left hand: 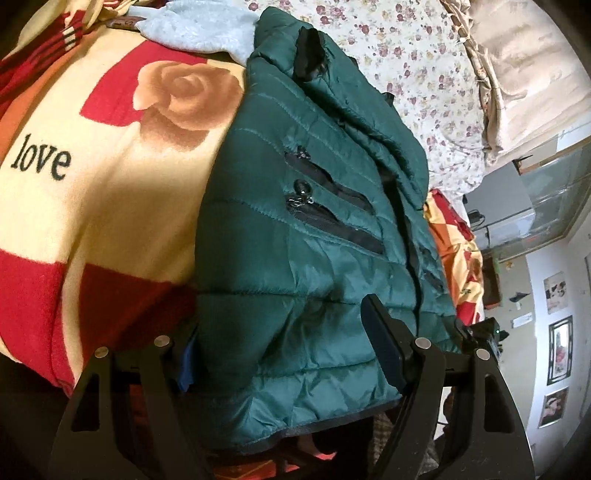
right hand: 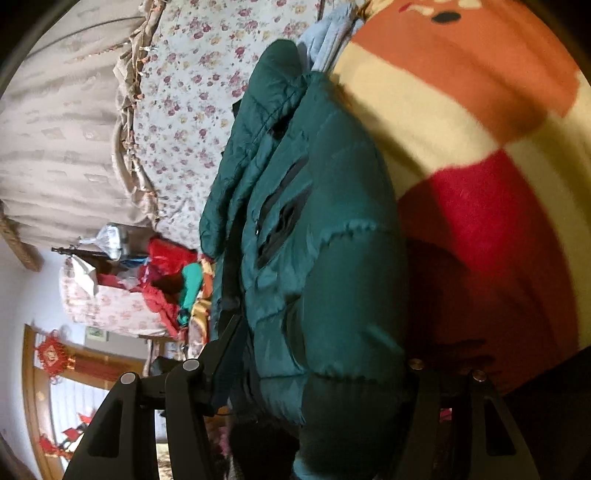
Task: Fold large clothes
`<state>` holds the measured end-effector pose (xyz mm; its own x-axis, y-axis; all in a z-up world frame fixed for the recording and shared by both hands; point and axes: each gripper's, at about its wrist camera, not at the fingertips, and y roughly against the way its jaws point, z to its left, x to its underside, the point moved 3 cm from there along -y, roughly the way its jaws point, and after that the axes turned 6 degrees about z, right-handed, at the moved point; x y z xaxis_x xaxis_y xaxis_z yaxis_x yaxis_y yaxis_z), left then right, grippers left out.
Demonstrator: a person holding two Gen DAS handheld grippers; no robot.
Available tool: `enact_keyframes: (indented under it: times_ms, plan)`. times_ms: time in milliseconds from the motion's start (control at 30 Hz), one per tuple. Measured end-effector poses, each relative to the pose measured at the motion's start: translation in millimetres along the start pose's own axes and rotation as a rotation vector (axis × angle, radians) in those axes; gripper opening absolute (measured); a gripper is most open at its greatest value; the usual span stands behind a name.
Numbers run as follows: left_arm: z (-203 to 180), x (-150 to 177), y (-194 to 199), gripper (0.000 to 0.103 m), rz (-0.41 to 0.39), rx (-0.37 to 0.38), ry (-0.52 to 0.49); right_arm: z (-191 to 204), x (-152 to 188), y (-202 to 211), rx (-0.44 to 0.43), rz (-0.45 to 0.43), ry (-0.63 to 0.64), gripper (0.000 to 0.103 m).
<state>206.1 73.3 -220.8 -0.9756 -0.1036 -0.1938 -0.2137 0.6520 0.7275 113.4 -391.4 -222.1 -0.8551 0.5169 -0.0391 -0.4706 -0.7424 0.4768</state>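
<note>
A dark green quilted puffer jacket [left hand: 306,236] with black zip pockets lies folded in thick layers on a bed. My left gripper [left hand: 284,354] has its jaws wide apart around the jacket's hem; the right finger [left hand: 384,343] rests on top of the fabric and the left one is half hidden under the edge. In the right wrist view the same jacket [right hand: 325,229] fills the middle. My right gripper [right hand: 317,373] straddles its thick near end, jaws wide, with the right finger hidden behind the fabric.
A red, cream and orange rose blanket [left hand: 110,155] with the word "love" covers the bed. A floral sheet [left hand: 417,74] and a pale blue garment [left hand: 207,29] lie beyond. A pile of clothes [right hand: 162,280] sits on furniture by a curtain [right hand: 62,147].
</note>
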Motion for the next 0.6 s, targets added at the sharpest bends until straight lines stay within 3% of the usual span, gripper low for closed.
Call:
enact_keyframes:
  times_ms: [200, 300, 467, 533, 600]
  plan:
    - [-1, 3, -5, 0.076, -0.013, -0.047, -0.033, -15, 5, -9, -0.056, 0.009, -0.034, 0.061]
    - [-4, 4, -9, 0.082, -0.018, -0.063, -0.052, -21, 4, -7, -0.102, 0.005, -0.057, 0.06]
    - [-11, 7, -12, 0.082, -0.026, -0.117, -0.082, -22, 5, -8, -0.108, -0.005, -0.061, 0.06]
    - [-12, 9, -11, 0.063, -0.028, -0.174, -0.093, -20, 5, -8, -0.094, -0.008, -0.059, 0.06]
    - [-10, 11, -8, 0.053, -0.031, -0.186, -0.085, -14, 7, -7, -0.054, -0.01, -0.051, 0.057]
